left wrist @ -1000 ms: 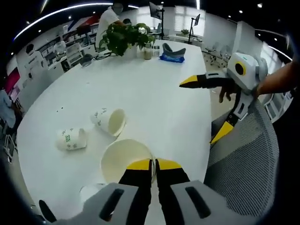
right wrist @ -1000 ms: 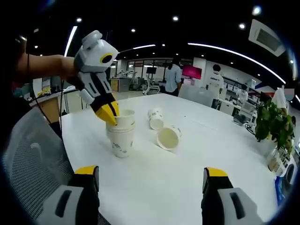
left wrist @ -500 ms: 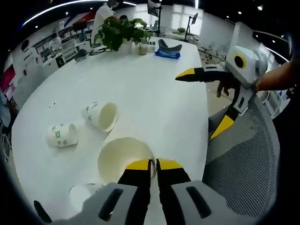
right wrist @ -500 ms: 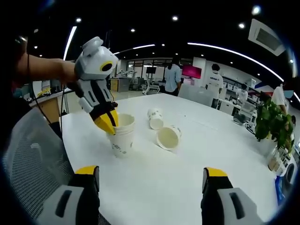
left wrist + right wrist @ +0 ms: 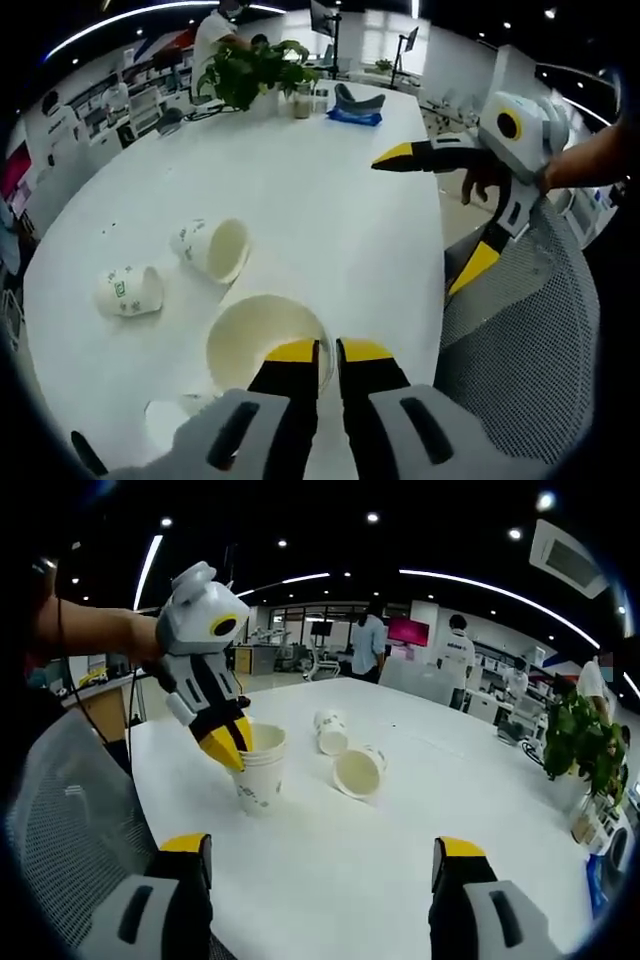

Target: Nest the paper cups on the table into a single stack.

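Note:
A stack of paper cups stands upright near the table's front corner, and I look down into its open mouth. My left gripper is shut on the top cup's near rim, one yellow tip inside and one outside; it also shows as the left gripper coming down onto the stack. Two more cups lie on their sides beyond: one cup with its mouth towards me, another cup farther off. My right gripper hangs wide open and holds nothing.
The white table runs on to a potted plant and a blue item at its far end. A grey mesh chair stands at the near edge. People stand in the office behind.
The top cup has gone down into the cup below, so the stack is lower. My left gripper has dropped with it. The right gripper has stayed open in place.

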Action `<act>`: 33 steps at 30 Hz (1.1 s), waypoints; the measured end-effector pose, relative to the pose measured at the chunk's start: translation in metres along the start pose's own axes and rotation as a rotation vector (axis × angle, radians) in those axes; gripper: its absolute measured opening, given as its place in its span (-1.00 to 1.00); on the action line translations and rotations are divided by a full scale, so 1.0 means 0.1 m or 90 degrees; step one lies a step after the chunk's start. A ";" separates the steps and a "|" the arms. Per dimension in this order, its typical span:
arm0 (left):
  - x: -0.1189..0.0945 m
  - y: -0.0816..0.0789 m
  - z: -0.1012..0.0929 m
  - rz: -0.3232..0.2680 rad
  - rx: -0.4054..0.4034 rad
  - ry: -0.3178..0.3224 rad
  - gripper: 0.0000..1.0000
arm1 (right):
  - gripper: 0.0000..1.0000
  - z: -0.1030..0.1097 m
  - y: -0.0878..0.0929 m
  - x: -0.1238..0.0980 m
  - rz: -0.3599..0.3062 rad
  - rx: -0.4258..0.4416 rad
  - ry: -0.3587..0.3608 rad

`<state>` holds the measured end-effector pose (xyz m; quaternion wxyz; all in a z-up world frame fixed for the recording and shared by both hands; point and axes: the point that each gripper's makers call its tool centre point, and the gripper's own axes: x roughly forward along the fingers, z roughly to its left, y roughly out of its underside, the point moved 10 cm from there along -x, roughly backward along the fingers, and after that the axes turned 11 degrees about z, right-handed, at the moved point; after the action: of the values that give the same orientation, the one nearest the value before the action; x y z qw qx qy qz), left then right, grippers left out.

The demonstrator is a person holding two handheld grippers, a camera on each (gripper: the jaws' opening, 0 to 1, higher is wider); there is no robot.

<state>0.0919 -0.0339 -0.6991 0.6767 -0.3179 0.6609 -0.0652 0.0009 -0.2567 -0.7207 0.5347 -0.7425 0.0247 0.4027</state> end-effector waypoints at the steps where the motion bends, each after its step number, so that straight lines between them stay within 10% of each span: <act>1: -0.02 -0.01 -0.01 -0.006 0.002 -0.001 -0.82 | 0.85 0.00 0.00 0.00 0.002 -0.002 -0.001; 16: -0.32 0.05 -0.13 -0.148 0.027 -0.044 -0.42 | 0.86 0.01 -0.02 -0.01 -0.006 0.003 -0.003; 22: -0.46 0.30 -0.14 -0.245 -0.073 -0.070 -0.33 | 0.87 0.04 -0.04 -0.01 -0.007 -0.003 -0.011; 33: -0.72 0.72 -0.08 -0.282 -0.124 -0.188 -0.02 | 0.88 0.04 -0.02 0.01 -0.002 -0.007 -0.021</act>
<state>0.0523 0.0570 -0.6743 0.7011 -0.5245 0.4724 -0.1006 0.0004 -0.2524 -0.7204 0.5316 -0.7389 0.0125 0.4138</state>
